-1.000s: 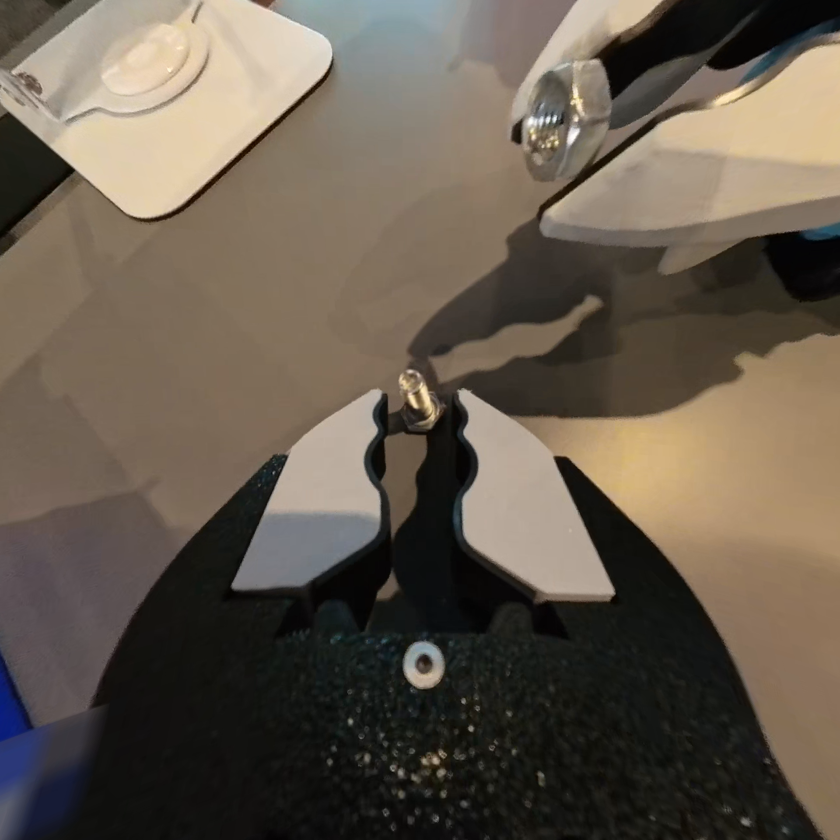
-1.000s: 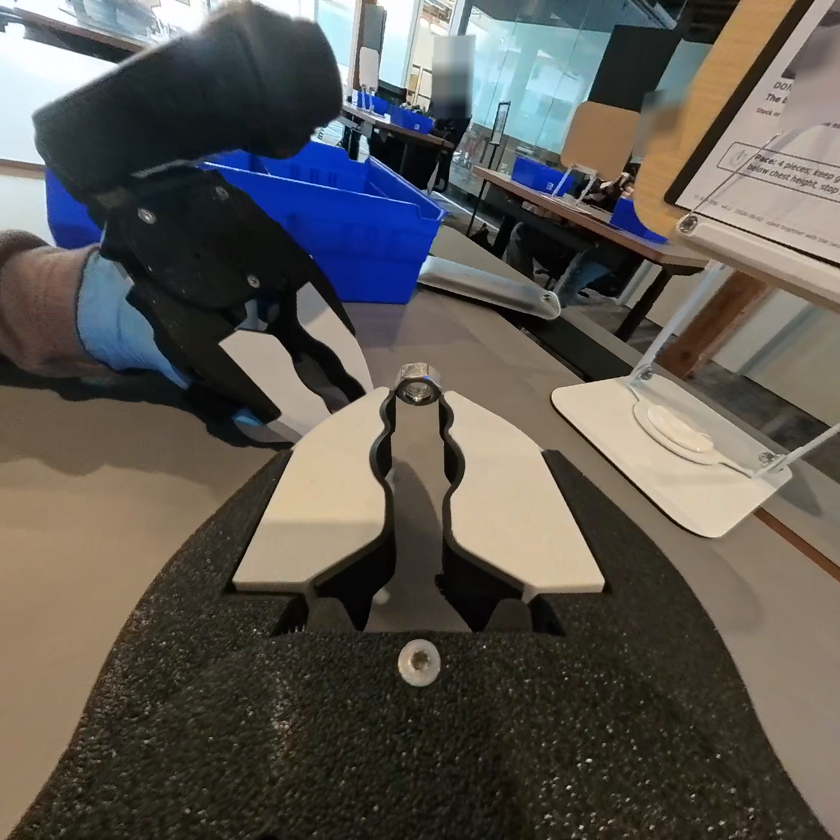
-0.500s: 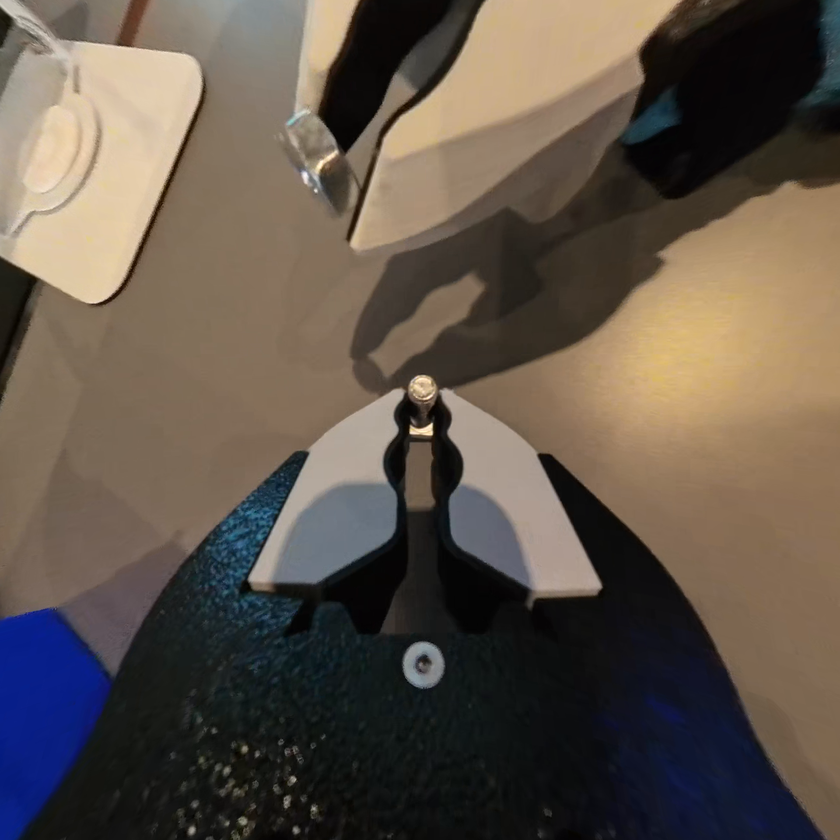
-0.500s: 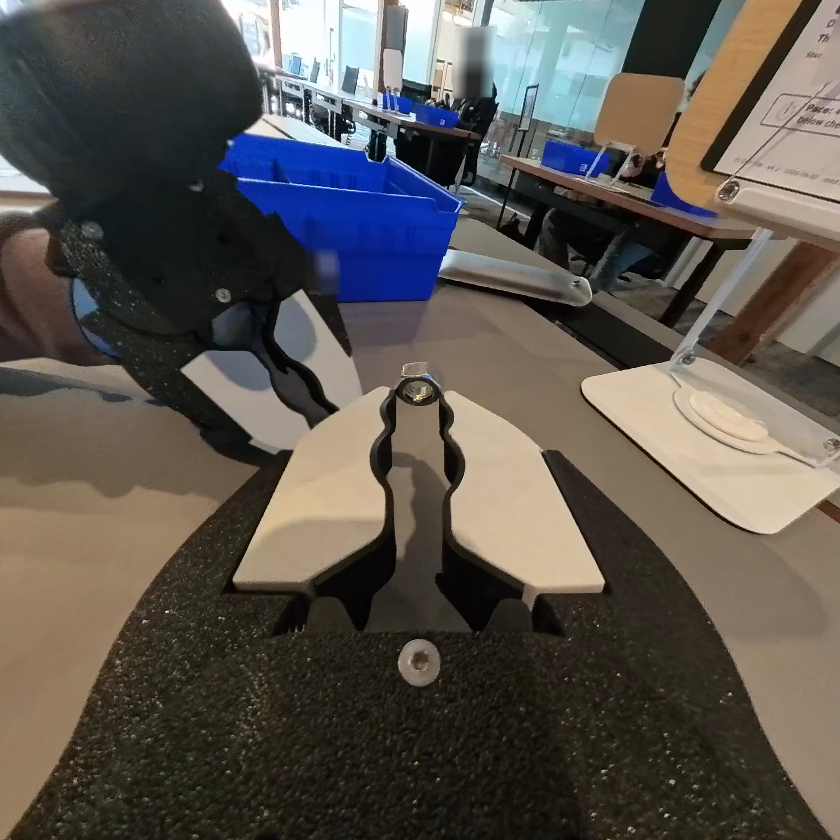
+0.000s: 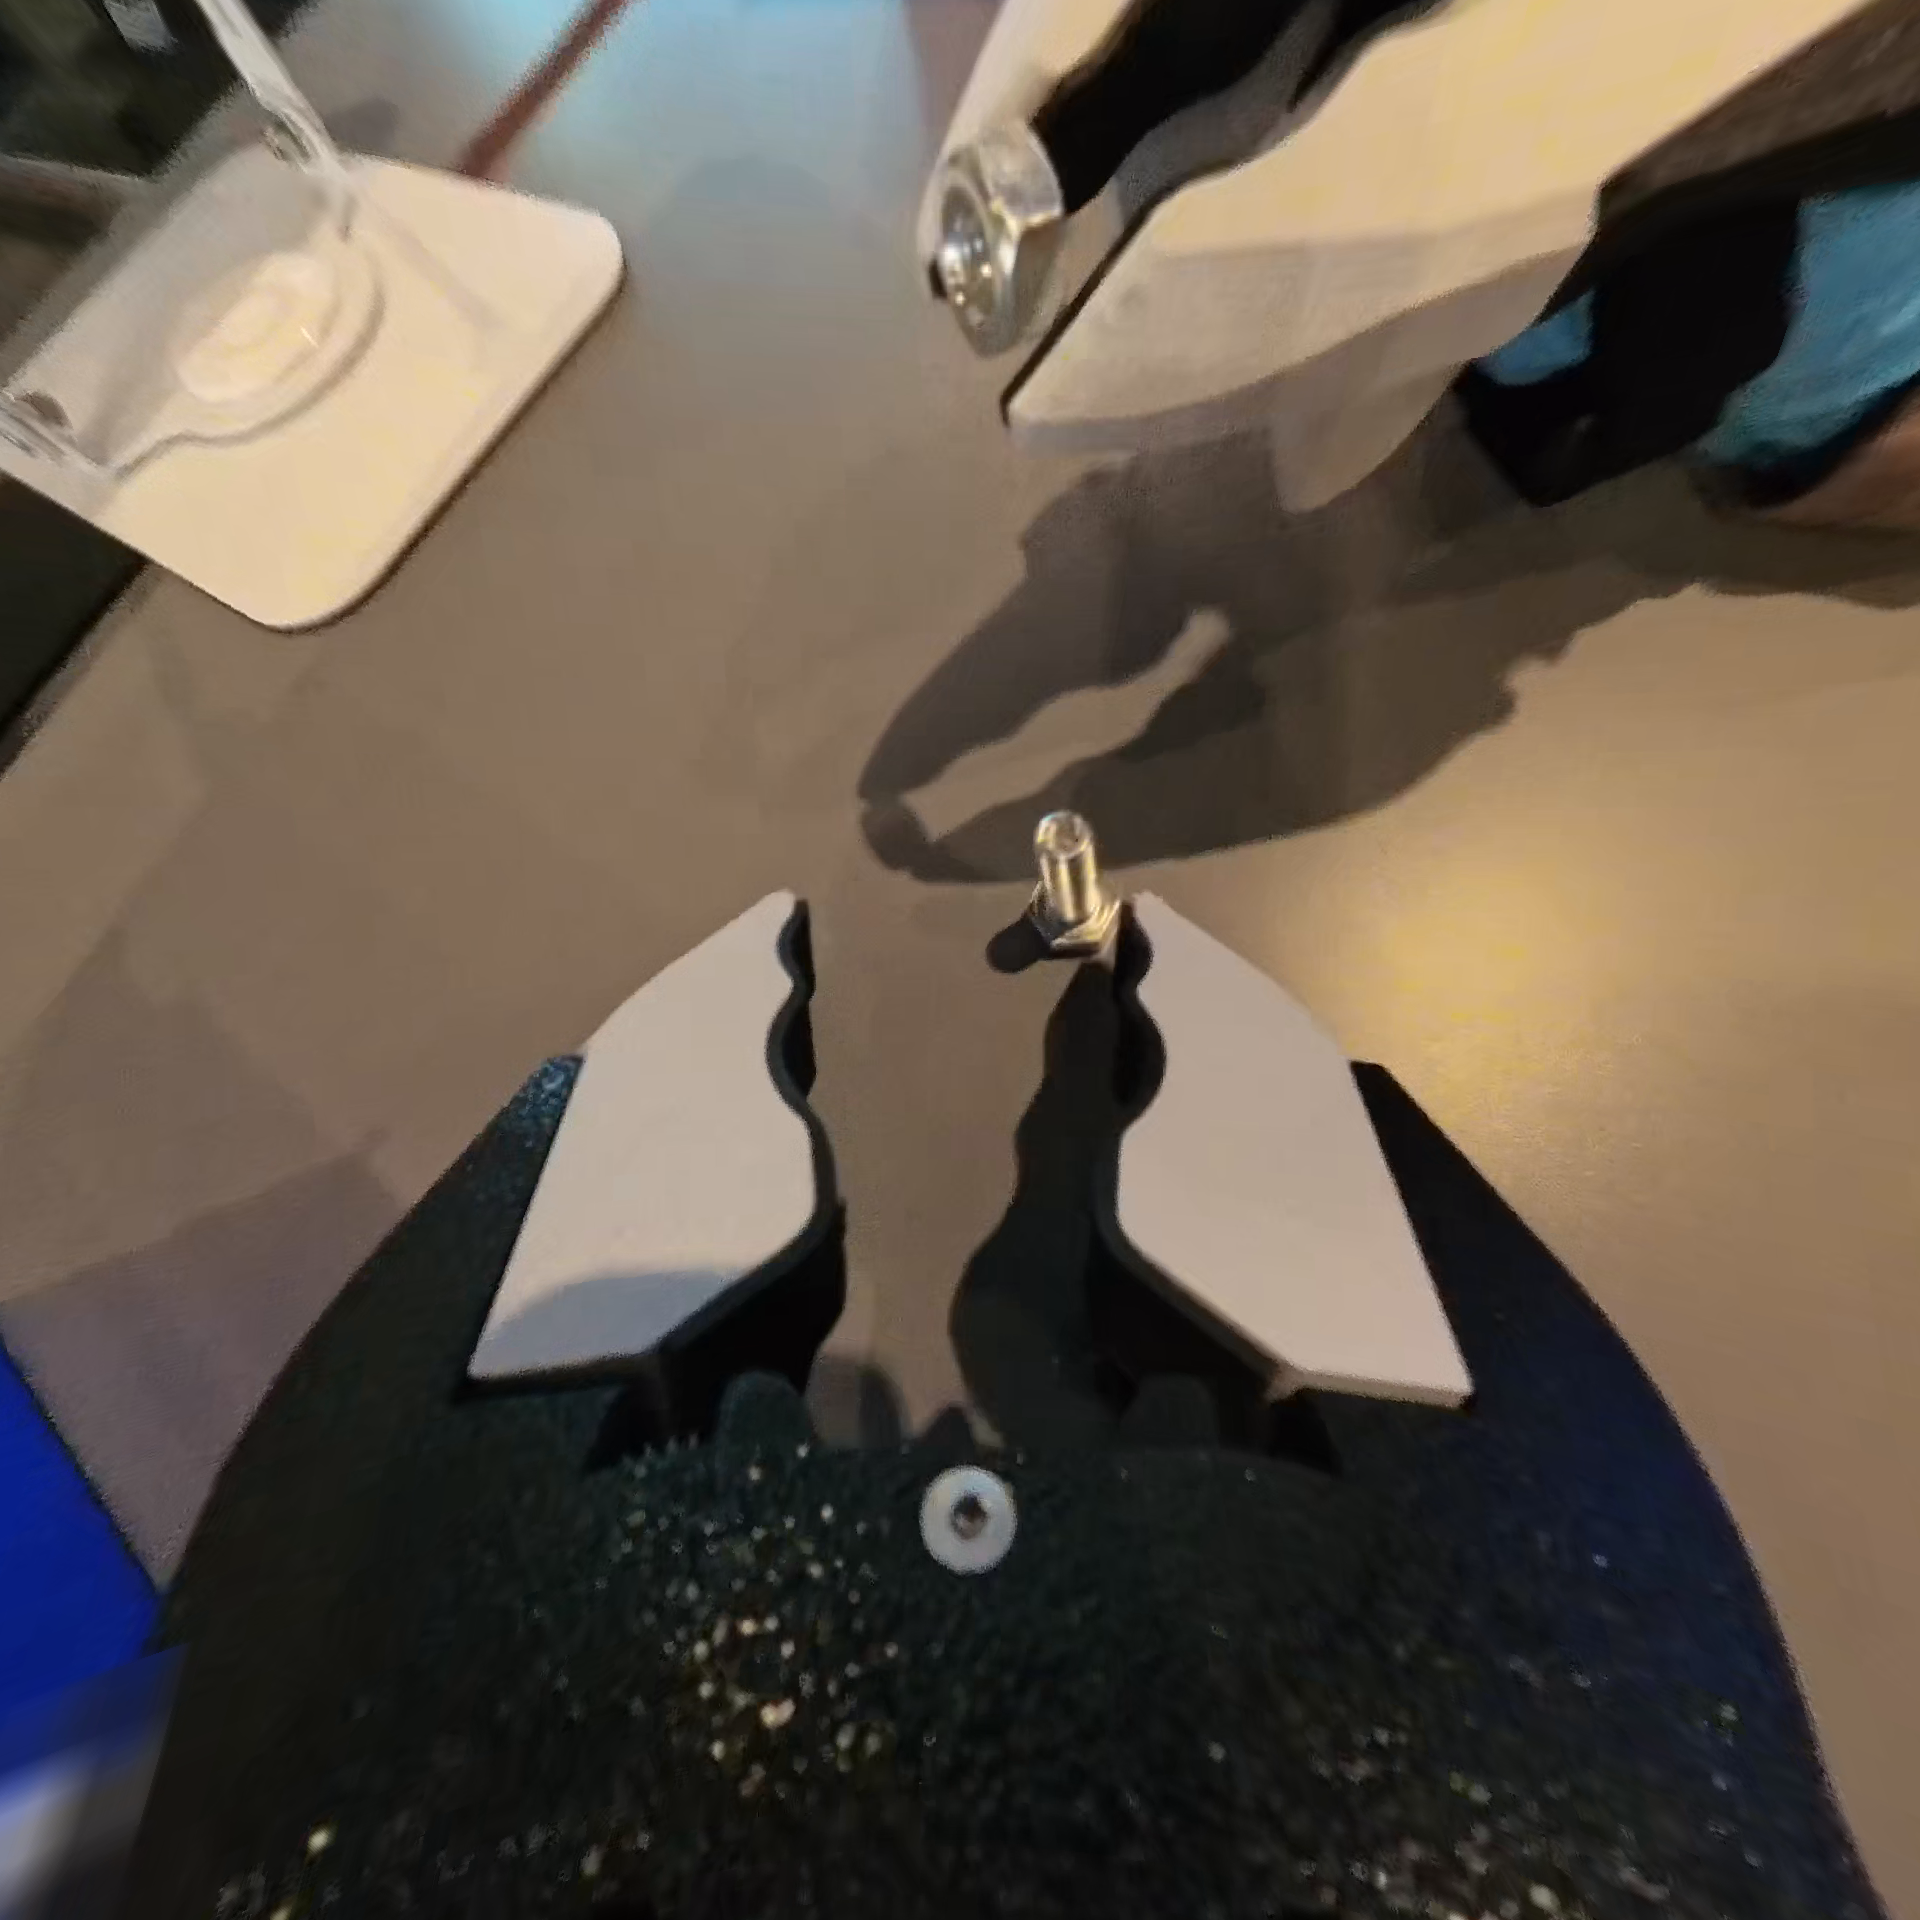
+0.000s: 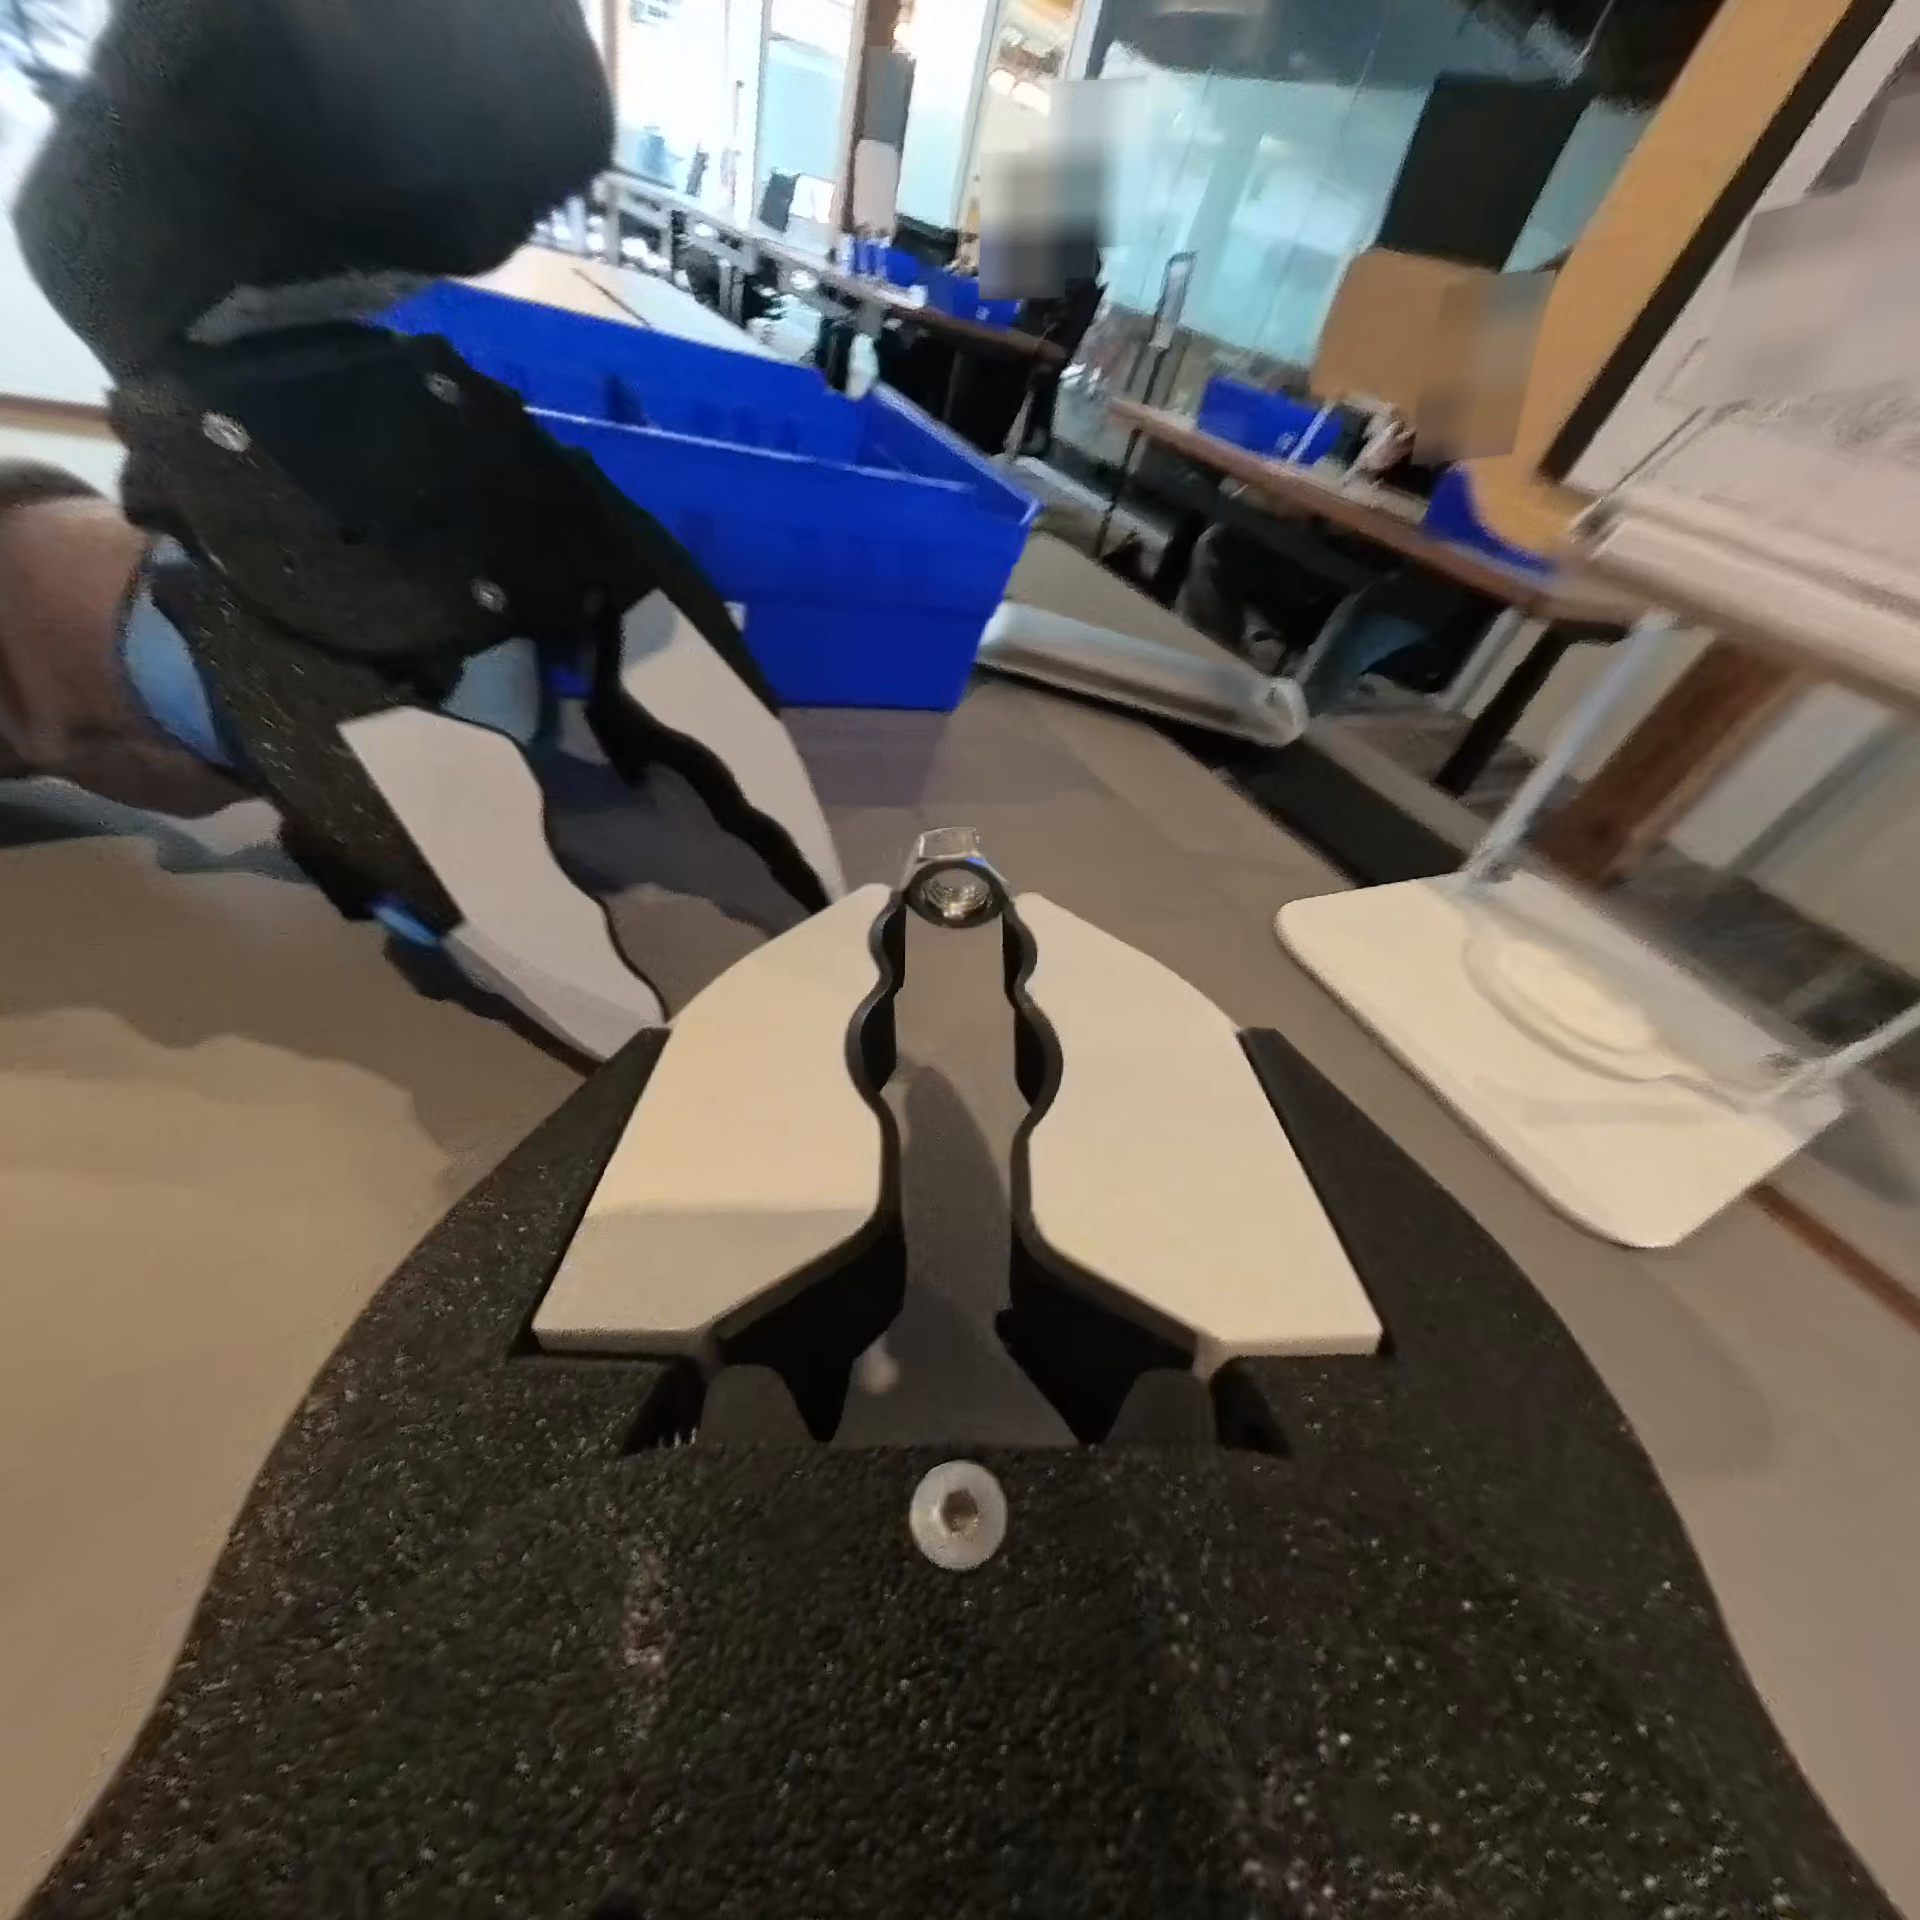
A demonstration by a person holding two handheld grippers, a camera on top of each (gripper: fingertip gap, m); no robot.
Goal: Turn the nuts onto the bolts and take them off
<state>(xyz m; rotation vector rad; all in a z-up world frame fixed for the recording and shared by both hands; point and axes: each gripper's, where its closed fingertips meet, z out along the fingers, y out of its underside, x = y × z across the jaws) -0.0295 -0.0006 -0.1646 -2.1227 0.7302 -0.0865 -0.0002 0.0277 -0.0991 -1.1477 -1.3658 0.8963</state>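
In the left wrist view my left gripper (image 5: 964, 914) is open, its jaws spread wide. A small silver bolt (image 5: 1075, 894) stands head down on the grey table (image 5: 623, 831), shaft up, right at the tip of the right finger; the left finger is apart from it. My right gripper (image 5: 1003, 249) hangs above and beyond it, shut on a silver hex nut (image 5: 971, 265). In the right wrist view the nut (image 6: 951, 896) sits pinched at the tips of my right gripper (image 6: 949, 902). The open left gripper (image 6: 727, 956) shows at the left; the bolt is hidden there.
A white stand base with a clear acrylic holder (image 5: 312, 395) sits at the far left; it also shows at the right in the right wrist view (image 6: 1558, 1049). A blue bin (image 6: 810, 551) and a metal bar (image 6: 1143, 665) lie behind. A blue corner (image 5: 52, 1538) is near.
My left gripper was shut on the bolt and has opened and let it go. The right gripper still holds the nut and has shifted above the bolt.
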